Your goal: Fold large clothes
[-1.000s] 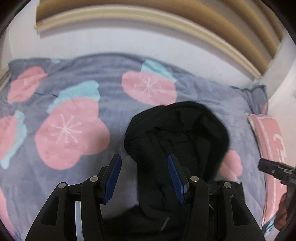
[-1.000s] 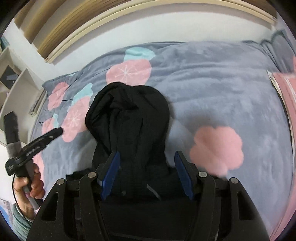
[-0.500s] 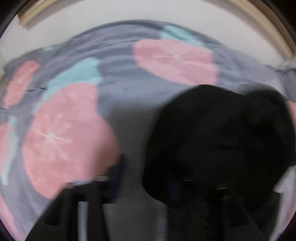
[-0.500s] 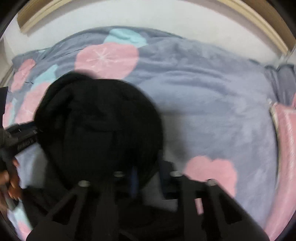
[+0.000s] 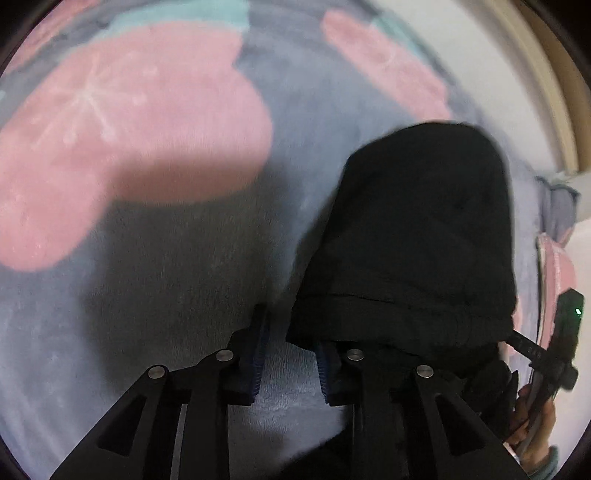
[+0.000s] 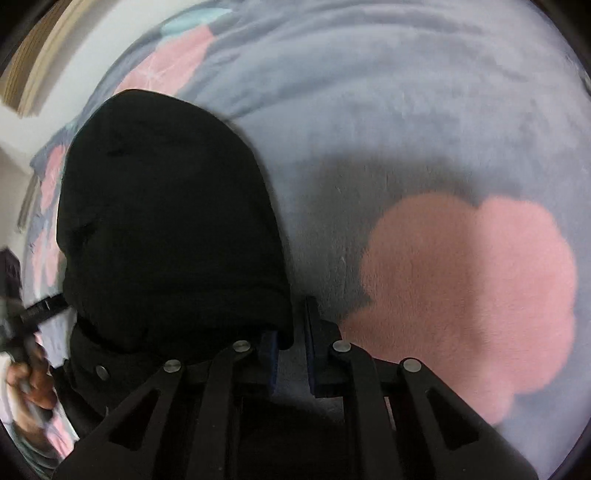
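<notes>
A bedroom in a home: a soft grey fleece blanket (image 6: 424, 110) printed with large pink flowers (image 6: 469, 291) and teal leaves (image 5: 207, 14) covers a bed, a pale wooden headboard rail (image 5: 554, 92) curves against a white wall (image 5: 480, 44), and a pink pillow (image 5: 554, 273) lies at the bed's edge.

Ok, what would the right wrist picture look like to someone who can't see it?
A black hoodie lies bunched on a grey blanket with pink flowers. The right gripper points down at it, nearly shut on the hoodie's edge. A hand grips the other tool at far left.
</notes>
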### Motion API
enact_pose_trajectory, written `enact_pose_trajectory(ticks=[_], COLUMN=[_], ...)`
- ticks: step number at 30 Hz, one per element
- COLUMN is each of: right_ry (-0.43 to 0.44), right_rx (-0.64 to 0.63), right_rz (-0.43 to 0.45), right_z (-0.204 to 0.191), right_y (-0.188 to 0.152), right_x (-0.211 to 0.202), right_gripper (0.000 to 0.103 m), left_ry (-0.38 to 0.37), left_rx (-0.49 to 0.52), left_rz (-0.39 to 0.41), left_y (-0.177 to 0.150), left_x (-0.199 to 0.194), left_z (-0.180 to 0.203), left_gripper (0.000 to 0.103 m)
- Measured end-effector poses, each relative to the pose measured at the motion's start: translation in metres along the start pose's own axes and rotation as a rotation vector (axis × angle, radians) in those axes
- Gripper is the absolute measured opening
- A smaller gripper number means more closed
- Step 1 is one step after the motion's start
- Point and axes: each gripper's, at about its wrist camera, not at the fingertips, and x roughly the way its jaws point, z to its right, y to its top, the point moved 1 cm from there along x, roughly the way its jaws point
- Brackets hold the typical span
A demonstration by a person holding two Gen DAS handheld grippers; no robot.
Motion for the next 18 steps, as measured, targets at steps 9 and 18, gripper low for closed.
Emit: enact_pose_trajectory(ticks=[9,18], right_ry=[0.062,0.101], right_rx=[-0.074,-0.188], right_rz=[0.073,0.153], right_z=[-0.006,-0.085], right_y=[-0.006,0.042], right_x=[-0.089,-0.082], right_gripper=[0.046,0.047], left_ry=[0.027,-0.107], left_rx=[0.155,0.233], left_rz=[0.176,0.289], left_y=[-0.028,0.027], left_x=[-0.098,-0.1], left_z=[0.016,0.09], left_gripper=[0.027,0.056])
